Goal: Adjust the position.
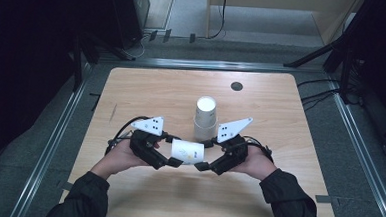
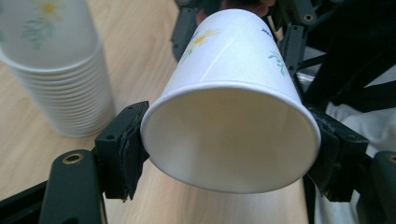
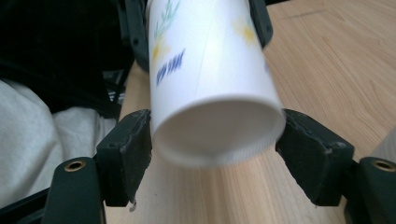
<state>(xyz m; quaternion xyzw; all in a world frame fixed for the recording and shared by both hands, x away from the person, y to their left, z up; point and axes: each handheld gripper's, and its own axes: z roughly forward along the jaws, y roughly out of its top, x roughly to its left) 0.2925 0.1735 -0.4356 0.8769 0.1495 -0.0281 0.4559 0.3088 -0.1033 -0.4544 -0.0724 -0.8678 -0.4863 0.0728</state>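
The paper cup (image 1: 187,152) lay on its side in the air just above the near middle of the table (image 1: 276,193), held between the two grippers, with its open rim to the left and its base to the right. Yellow flowers, green sprigs and a line of blue print showed on its white wall (image 2: 233,51).

The left gripper (image 1: 174,160) had its jaws on either side of the rim — in the left gripper view both pads (image 2: 128,149) pressed against the wide mouth, which looked slightly squeezed, so this gripper held the cup at a middling width. The right gripper (image 1: 202,165) stood around the base; in the right gripper view its left pad (image 3: 128,151) sat against the cup's bottom edge, while the right pad looked just clear of the blurred edge, so its grip could not be told for certain.

Just beyond the cup, toward the far side, a stack of paper cups (image 1: 204,118) stood upside down on the table — near the right gripper's grey plate. A small dark disc (image 1: 236,86) lay far off by the far edge.
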